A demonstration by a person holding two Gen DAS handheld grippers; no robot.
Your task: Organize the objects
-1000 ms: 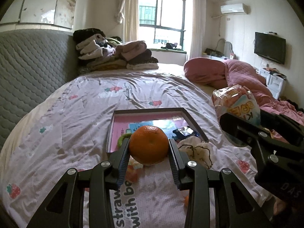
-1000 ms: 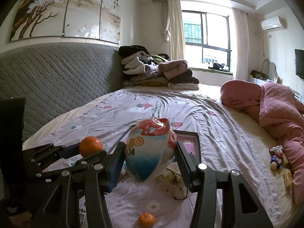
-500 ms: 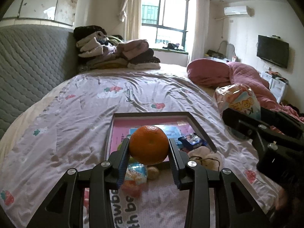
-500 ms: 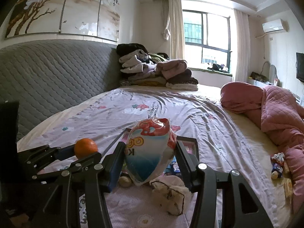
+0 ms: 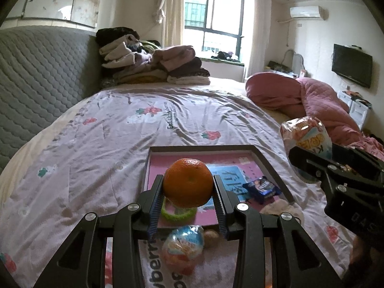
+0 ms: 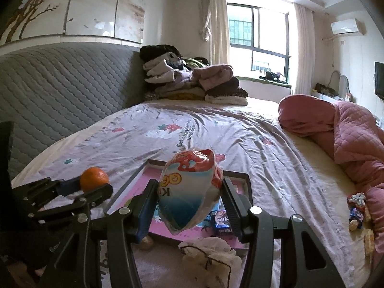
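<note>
Currently the left claw is clamped on a mandarin orange, held above the near edge of the dark-framed tray on the bed. The right claw grips an inflated snack bag over the same tray. Risks: the round fruit may roll out on release; excess pressure may burst the bag; a wrapped snack and a biscuit packet lie close below.
</note>
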